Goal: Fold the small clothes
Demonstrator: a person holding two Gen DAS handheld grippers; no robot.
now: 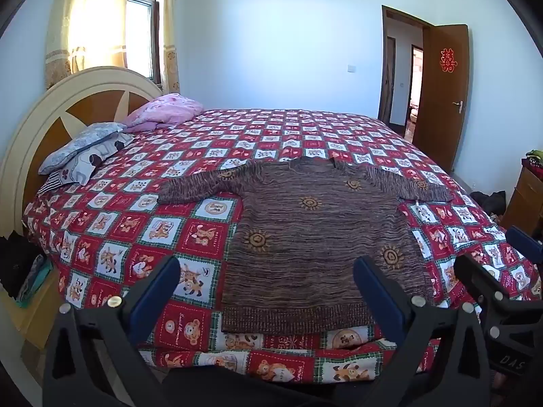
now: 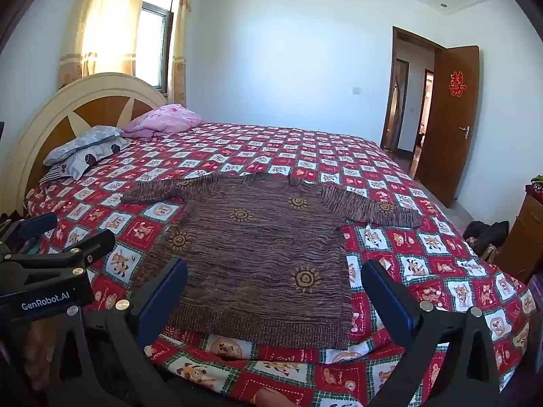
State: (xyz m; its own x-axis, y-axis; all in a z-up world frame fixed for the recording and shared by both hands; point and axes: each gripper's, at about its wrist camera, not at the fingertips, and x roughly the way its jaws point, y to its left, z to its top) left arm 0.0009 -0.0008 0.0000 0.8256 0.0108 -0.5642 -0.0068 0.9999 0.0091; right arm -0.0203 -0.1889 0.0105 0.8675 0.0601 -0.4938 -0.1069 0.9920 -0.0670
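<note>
Closest to the cameras, the left gripper and the right gripper are held side by side above the near edge of the bed, both tipped a little downward, with their blue fingers spread wide and nothing pinched between them. Just past them, the brown sweater is laid flat on the red checked bedspread, sleeves stretched out to both sides. Farther back, pillows are piled by the headboard.

We could not read the red emblem on the door; the dark heap beside the bed stayed unidentifiable.
</note>
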